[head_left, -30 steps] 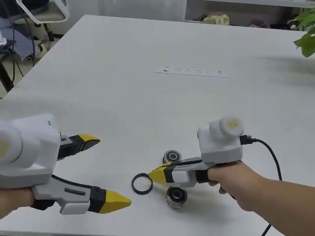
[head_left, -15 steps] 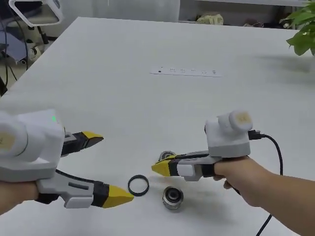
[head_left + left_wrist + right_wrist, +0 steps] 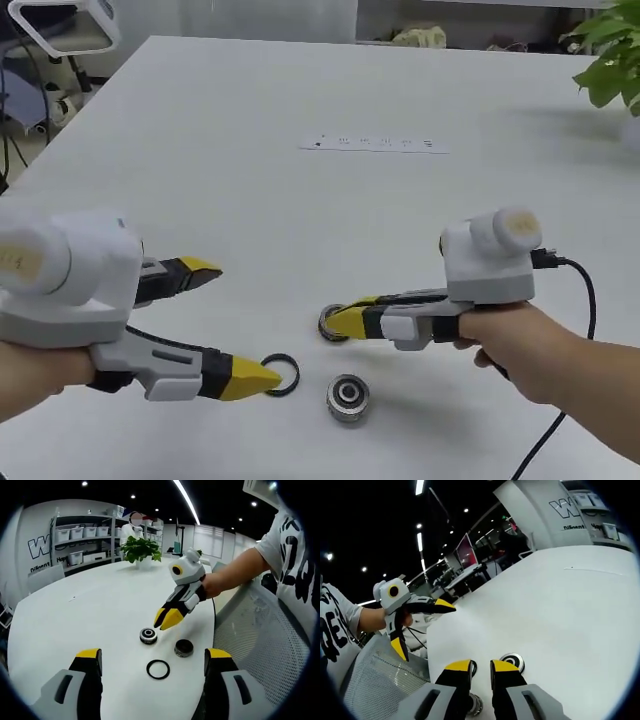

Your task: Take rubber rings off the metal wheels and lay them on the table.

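- The left tool [image 3: 250, 323] is released, its jaws spread wide with nothing between them. In the head view it sits at 8 o'clock, and its rear is cut off by the frame edge.
- A loose rubber ring [image 3: 295, 372] lies flat on the worktop [image 3: 300, 220]. The tip of the left tool's lower jaw covers the ring's 9 o'clock side. In the left gripper view the whole ring [image 3: 149, 669] shows between the two jaws.
- The right tool [image 3: 335, 322] is clenched, with just a slit between its jaws and nothing in them.
- One wheel [image 3: 324, 326] lies at 1 o'clock from the ring, mostly hidden behind the right tool's tip. Whether tip and wheel touch cannot be told.
- A second wheel [image 3: 347, 395] lies at 4 o'clock from the ring, apart from it.
- Whether either wheel carries a rubber ring is too small to tell.
- In the right gripper view one wheel [image 3: 512, 661] sits just at 3 o'clock of the jaws. A second round shape low between them is half covered.
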### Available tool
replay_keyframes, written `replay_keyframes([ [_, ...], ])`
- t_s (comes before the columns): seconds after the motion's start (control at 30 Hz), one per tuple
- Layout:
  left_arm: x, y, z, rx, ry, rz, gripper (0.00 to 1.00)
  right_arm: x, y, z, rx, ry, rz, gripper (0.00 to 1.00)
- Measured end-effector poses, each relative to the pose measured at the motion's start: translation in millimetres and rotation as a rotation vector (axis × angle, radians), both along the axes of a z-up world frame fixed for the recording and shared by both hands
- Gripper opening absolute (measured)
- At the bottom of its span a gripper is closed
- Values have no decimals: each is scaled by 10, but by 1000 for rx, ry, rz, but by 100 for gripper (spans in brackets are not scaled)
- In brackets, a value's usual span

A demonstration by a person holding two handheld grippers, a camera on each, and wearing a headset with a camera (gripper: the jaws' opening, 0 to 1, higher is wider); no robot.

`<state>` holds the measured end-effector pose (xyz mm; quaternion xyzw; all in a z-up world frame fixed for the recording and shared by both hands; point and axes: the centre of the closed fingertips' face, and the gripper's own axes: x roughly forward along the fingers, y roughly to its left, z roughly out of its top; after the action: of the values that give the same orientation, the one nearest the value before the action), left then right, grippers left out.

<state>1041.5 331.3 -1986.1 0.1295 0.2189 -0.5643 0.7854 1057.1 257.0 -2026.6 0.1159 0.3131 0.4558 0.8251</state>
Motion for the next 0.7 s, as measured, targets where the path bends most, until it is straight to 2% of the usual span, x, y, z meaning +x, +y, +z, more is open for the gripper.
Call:
replay_keyframes([
  [0.37, 70, -82, 6, -9, 19, -2, 79, 44, -177, 15, -31, -31, -25, 15],
  [0.7, 121, -189, -5, -17, 34, -14, 78, 61, -310, -35, -71, -48, -38, 17],
])
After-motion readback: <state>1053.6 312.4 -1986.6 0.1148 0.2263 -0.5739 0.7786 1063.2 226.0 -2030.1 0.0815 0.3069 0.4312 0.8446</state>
